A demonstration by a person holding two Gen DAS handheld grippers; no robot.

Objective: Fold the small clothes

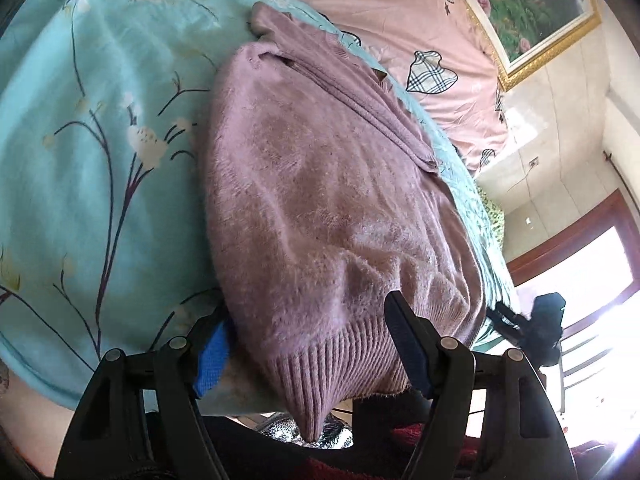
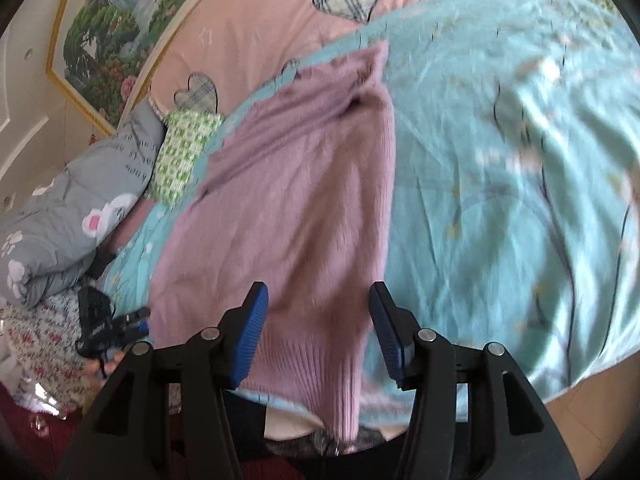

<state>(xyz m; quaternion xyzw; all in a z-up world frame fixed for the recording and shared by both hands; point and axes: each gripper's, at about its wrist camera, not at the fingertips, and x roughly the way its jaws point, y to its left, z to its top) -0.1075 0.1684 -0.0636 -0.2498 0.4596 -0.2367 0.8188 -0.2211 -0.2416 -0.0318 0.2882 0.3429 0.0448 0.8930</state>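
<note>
A mauve sweater (image 1: 320, 184) is laid flat on a bed covered by a turquoise sheet (image 1: 100, 140) printed with branches, with a pink quilt (image 1: 380, 12) with plaid hearts behind it and a framed landscape painting (image 1: 532, 4) on the wall. The left hand-held gripper (image 1: 308, 344) is held open astride the sweater's ribbed hem, nothing gripped. The right hand-held gripper (image 2: 318, 332) is likewise held open over the hem, no cloth pinched.

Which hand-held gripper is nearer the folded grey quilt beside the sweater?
Left. The left hand-held gripper sits on the quilt's side of the sweater; the right hand-held gripper straddles the sweater's hem, farther away.
</note>
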